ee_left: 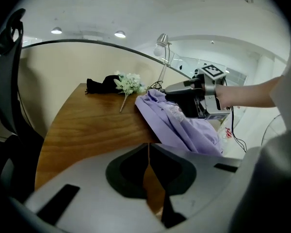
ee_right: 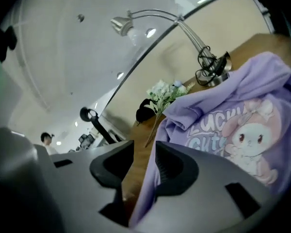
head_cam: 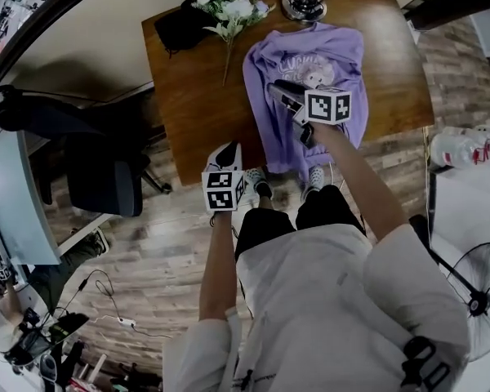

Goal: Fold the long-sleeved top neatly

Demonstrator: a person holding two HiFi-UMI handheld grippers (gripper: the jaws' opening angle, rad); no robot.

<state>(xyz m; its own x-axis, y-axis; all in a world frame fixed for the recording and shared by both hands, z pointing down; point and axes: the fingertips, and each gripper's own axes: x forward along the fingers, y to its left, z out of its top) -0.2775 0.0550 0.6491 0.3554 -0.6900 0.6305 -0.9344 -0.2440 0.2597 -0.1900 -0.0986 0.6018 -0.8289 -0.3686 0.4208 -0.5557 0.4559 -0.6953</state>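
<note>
The lilac long-sleeved top (head_cam: 318,55) with a cartoon rabbit print lies rumpled on the wooden table (head_cam: 188,96), its hem hanging over the near edge. My right gripper (head_cam: 278,90) hovers over the middle of the top. In the right gripper view its jaws (ee_right: 144,152) stand parted, with the top's left edge (ee_right: 233,125) running into the gap beside the right jaw and bare wood showing between. My left gripper (head_cam: 229,148) is at the table's near edge, left of the top, shut (ee_left: 147,147) with nothing in it. The left gripper view shows the top (ee_left: 184,127) and the right gripper (ee_left: 184,98).
A spray of white flowers (head_cam: 233,11), a black cloth bundle (head_cam: 175,27) and a desk lamp's base (head_cam: 304,5) stand at the table's far edge. A black office chair (head_cam: 98,170) is left of the table. A floor fan (head_cam: 474,300) and plastic bottles (head_cam: 465,145) are at the right.
</note>
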